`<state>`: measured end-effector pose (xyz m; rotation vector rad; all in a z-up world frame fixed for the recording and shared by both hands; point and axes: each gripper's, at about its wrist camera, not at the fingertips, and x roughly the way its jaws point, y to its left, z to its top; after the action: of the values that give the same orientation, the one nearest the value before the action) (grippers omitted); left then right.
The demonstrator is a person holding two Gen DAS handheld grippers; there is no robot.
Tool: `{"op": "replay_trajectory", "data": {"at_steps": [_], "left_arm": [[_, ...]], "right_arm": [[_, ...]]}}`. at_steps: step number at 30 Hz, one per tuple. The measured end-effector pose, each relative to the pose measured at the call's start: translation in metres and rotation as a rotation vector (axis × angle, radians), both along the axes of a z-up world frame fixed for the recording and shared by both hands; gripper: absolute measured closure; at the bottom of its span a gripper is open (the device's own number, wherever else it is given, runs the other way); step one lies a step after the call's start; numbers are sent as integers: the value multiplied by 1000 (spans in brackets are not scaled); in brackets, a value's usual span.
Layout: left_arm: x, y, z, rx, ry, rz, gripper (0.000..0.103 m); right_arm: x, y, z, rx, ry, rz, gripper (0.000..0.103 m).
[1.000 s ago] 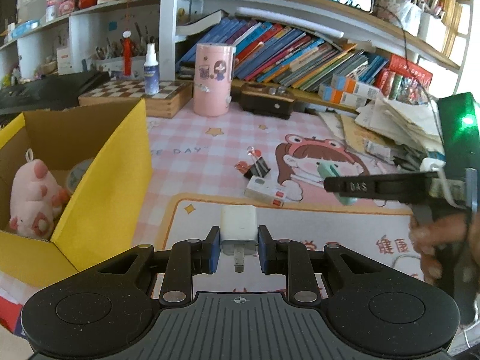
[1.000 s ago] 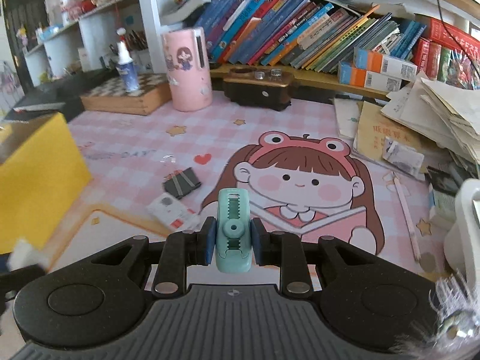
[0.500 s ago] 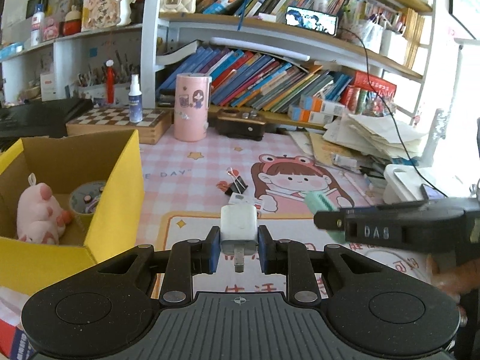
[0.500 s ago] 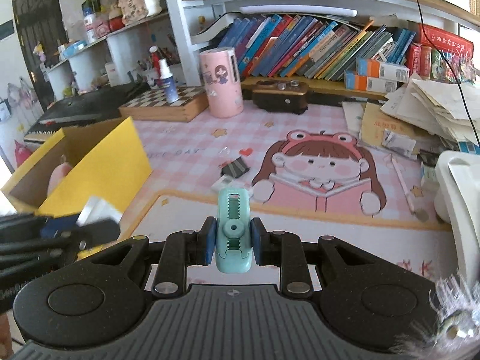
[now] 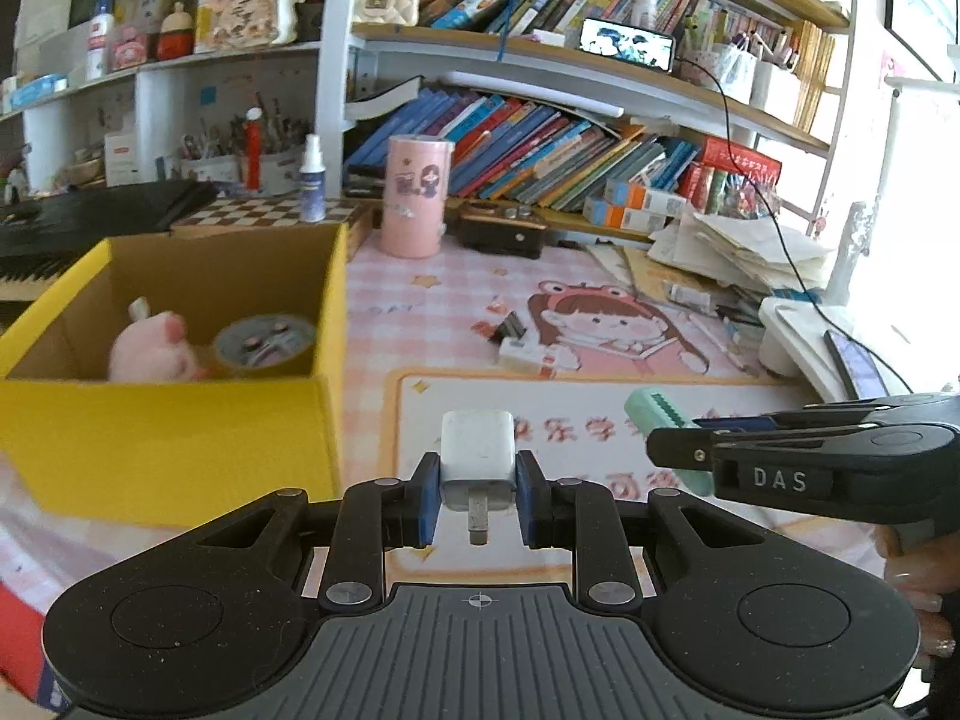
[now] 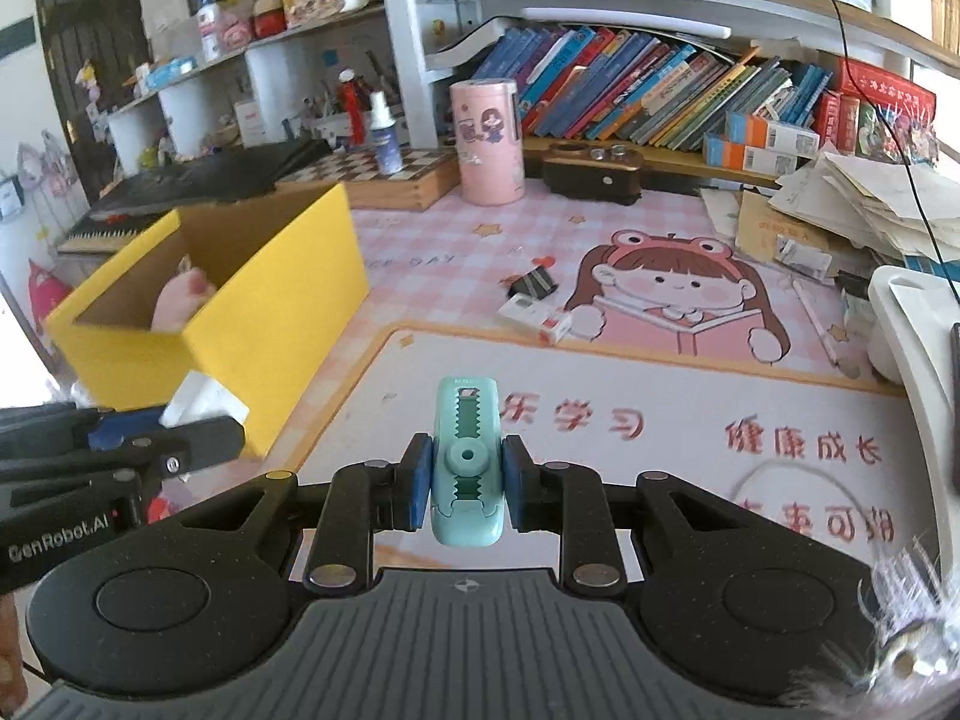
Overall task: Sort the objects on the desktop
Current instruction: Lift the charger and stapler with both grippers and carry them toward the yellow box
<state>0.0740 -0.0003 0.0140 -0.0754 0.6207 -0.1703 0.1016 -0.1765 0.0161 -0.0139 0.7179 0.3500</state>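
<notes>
White plastic plug charger (image 5: 478,450) sits clamped in the left claw (image 5: 478,498) beside the yellow cardboard box (image 5: 180,438); the right claw (image 6: 466,489) clamps a mint-green toothed clip (image 6: 466,462) above the tabletop mat.

Shelving: white bookshelf (image 5: 336,90) crammed with leaning books (image 6: 630,96)
Desk: pink cartoon mat (image 6: 660,396)
Light: bright daylight through window (image 5: 918,6) at the right

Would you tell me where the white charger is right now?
The charger is clamped in the left tool, in the air just right of the yellow box.
</notes>
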Motion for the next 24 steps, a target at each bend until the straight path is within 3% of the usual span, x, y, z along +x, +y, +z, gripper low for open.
{"op": "replay_trajectory", "data": {"at_steps": [8, 24], "left_arm": [[-35, 25, -6, 29, 32, -3, 79], [-95, 78, -12, 31, 53, 51, 79]], "right_arm": [[-40, 29, -12, -5, 61, 28, 80], [-93, 91, -19, 3, 88, 148, 80]]}}
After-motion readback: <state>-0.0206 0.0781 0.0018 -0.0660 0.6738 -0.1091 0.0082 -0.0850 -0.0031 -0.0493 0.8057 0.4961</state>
